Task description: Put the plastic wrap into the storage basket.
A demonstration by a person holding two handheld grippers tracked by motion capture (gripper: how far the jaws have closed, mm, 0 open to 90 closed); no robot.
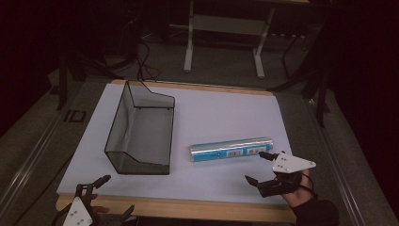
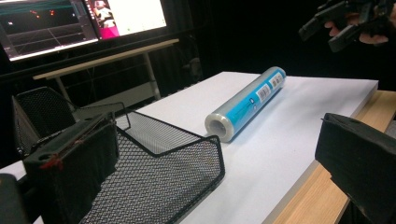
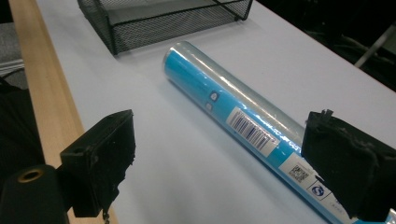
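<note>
At the near right of the table, the right gripper (image 1: 259, 167) hangs with its jaws spread wide and empty, its far jaw just beside the right end of the blue roll (image 1: 232, 149). The roll lies on its side on the white board (image 1: 221, 110), right of the wire mesh basket (image 1: 139, 129). A grab this close to the end could tip or roll it away; the left gripper (image 1: 115, 194) waits open at the near left edge.
</note>
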